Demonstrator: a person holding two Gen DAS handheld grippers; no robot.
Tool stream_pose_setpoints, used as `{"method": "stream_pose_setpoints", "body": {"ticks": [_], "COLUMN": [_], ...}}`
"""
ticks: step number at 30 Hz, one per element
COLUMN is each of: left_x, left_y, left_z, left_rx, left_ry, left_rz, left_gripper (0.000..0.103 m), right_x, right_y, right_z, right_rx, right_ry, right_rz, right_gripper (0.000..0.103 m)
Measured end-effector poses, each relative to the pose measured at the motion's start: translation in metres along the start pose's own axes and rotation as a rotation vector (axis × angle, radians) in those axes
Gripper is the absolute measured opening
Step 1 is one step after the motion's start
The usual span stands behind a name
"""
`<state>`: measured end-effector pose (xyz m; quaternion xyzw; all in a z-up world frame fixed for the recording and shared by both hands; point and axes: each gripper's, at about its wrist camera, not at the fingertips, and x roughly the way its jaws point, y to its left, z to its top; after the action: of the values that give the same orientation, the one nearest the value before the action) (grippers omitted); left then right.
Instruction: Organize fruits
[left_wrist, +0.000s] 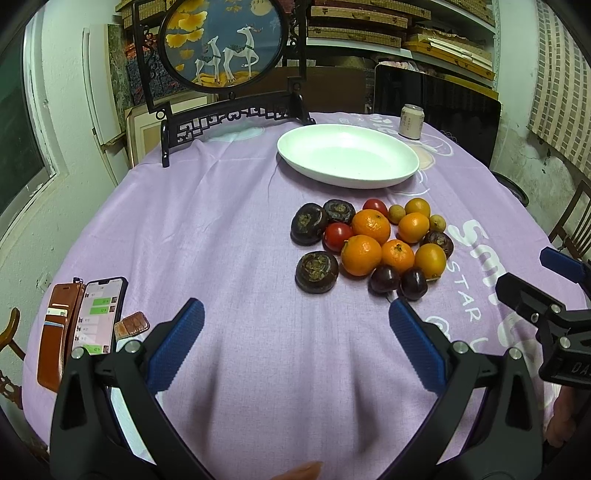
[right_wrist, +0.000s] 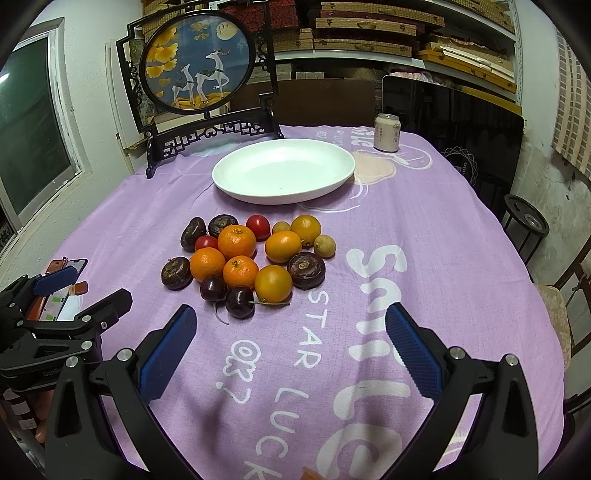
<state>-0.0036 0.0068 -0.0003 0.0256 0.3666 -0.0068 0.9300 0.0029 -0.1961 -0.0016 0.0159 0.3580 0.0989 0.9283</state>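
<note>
A pile of fruit (left_wrist: 373, 243) (right_wrist: 247, 258) lies mid-table on the purple cloth: oranges, red tomatoes, dark water chestnuts, two dark cherries and small tan longans. Behind it stands an empty white oval plate (left_wrist: 295, 155) (right_wrist: 229, 181). My left gripper (left_wrist: 295, 314) hovers open over the cloth, near side and left of the pile, nothing between its blue pads. My right gripper (right_wrist: 290, 321) is open too, just short of the cherries (right_wrist: 240, 301). Each gripper shows at the edge of the other's view.
A drink can (left_wrist: 412, 121) (right_wrist: 386, 133) stands at the back right. A framed deer screen (left_wrist: 221, 55) (right_wrist: 199, 74) occupies the back left. A phone (left_wrist: 98, 314) in a brown wallet case lies at the table's left edge. Chairs and a stool stand to the right.
</note>
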Motion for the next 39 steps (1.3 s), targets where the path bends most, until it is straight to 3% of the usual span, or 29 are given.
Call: {"method": "stream_pose_setpoints", "body": {"ticks": [39], "left_x": [0.0037], "left_y": [-0.0046], "left_z": [-0.0053], "left_rx": [-0.011], "left_ry": [0.022], "left_rz": [-0.007], "left_gripper": [0.101], "right_x": [-0.0024], "right_y": [0.0025], "right_z": [-0.0001], "right_rx": [-0.001], "right_ry": [-0.005], "right_rz": [0.002], "right_gripper": [0.102]}}
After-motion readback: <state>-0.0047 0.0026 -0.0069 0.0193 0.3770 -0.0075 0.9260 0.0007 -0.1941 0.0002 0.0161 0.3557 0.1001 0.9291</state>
